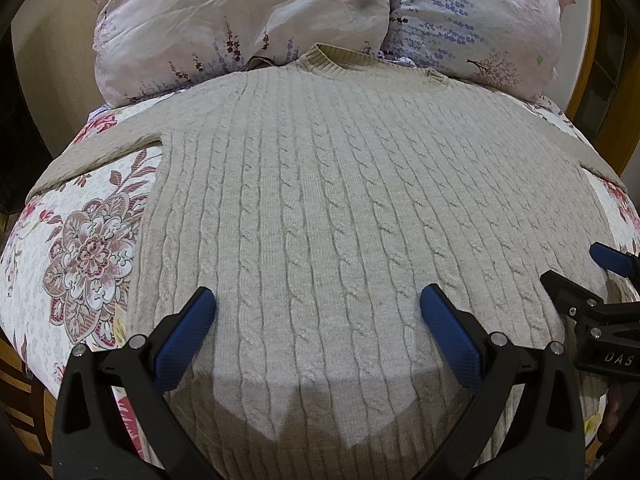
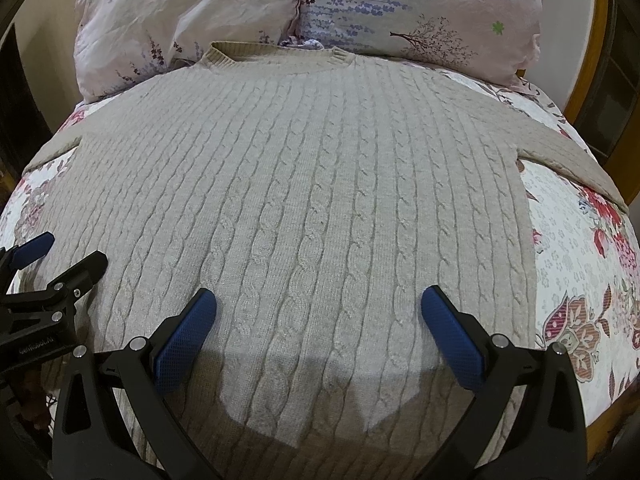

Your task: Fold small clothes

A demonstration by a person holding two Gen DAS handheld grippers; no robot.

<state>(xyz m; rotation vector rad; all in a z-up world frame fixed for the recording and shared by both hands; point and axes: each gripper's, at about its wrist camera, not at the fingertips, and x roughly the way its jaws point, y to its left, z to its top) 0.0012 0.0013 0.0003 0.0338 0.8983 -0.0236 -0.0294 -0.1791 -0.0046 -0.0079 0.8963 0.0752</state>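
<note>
Both wide and empty: left claw [image 1: 318, 312], right claw [image 2: 319, 312], above sweater [image 1: 340, 200] spread flat on bed [image 1: 80, 240]. Best to pinch sleeve cuffs first, fold inward.

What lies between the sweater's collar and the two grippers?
Only the sweater's own cable-knit front, spread flat. Nothing rests on it between the collar and the open left gripper or right gripper, in both views.

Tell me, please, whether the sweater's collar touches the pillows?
Touching: in the right wrist view the sweater's collar lies against the pillows, with no bedspread visible between.
</note>
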